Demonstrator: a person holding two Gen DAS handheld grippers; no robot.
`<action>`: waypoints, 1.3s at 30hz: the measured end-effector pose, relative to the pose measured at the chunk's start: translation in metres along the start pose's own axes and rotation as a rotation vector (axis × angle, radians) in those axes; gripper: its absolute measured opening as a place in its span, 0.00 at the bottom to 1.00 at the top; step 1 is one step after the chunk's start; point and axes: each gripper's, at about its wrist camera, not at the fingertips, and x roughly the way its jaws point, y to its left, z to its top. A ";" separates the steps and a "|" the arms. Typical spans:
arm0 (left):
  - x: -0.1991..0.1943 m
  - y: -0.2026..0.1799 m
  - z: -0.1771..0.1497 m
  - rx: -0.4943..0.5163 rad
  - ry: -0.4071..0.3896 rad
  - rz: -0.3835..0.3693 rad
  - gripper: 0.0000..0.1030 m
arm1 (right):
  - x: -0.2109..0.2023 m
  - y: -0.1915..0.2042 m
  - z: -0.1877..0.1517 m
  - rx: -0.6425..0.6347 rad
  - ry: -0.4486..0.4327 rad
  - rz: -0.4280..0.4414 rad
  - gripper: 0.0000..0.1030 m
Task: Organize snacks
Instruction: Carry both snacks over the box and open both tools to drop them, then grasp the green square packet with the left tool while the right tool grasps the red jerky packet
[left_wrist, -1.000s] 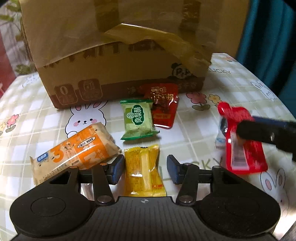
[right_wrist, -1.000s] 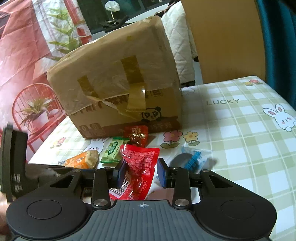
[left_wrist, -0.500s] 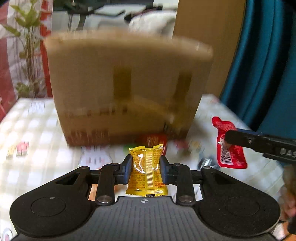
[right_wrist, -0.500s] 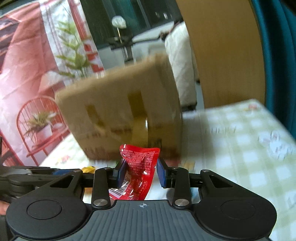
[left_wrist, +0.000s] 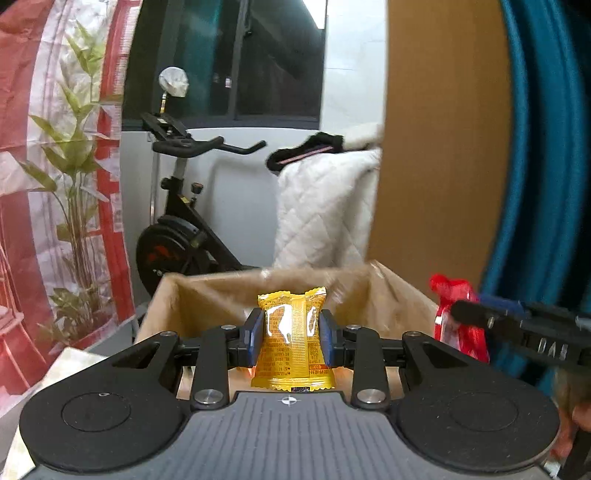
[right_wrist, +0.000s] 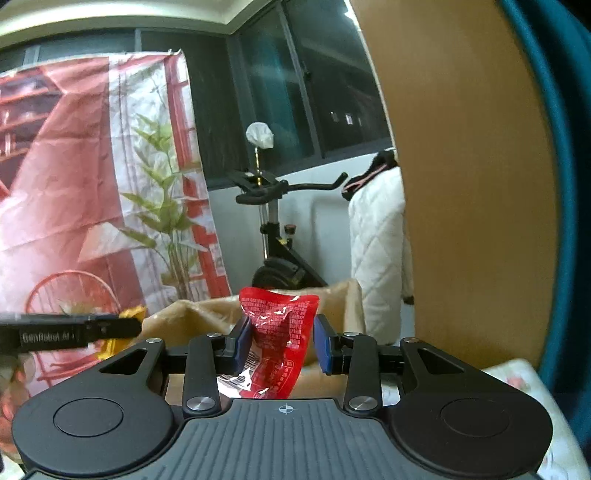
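Yellow snack packet (left_wrist: 292, 339), held upright between the blue pads of the left gripper (left_wrist: 291, 338), whose fingers (left_wrist: 254, 339) are closed against the packet's two sides; the packet is raised at the near edge of the open cardboard box (left_wrist: 207, 295), whose brown inner walls show behind it. Red snack pouch (right_wrist: 280, 343), crinkled and printed with white text, is clamped in the same way by the right gripper (right_wrist: 282, 345), its fingers (right_wrist: 322, 347) pressed against the pouch from left and right, with the pouch's top edge standing above the pads. In the left wrist view the red pouch appears again at right, just beside the box's right wall, pinched at the tip of the right gripper's dark finger. In the right wrist view the left gripper enters from the left edge as a dark bar, with a corner of the yellow packet visible at its tip, near the box's left rim. Both snacks are thus in the air at the box opening, side by side and apart from each other. A strip of checked table (right_wrist: 517, 376) shows at lower right. Background: an exercise bike (left_wrist: 177, 221), a white quilted cover (left_wrist: 325, 214), a red-and-white printed backdrop with a plant (right_wrist: 92, 192), a wooden panel (left_wrist: 439, 147) and a teal curtain (left_wrist: 535, 166).
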 end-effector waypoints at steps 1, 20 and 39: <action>0.008 0.001 0.003 -0.005 0.008 0.008 0.32 | 0.014 0.002 0.004 -0.015 0.013 -0.004 0.32; 0.004 0.033 -0.010 -0.057 0.123 -0.053 0.47 | 0.039 0.013 -0.006 0.083 0.133 0.027 0.54; -0.011 -0.002 -0.129 -0.119 0.362 -0.082 0.46 | -0.028 -0.010 -0.115 0.168 0.293 -0.015 0.45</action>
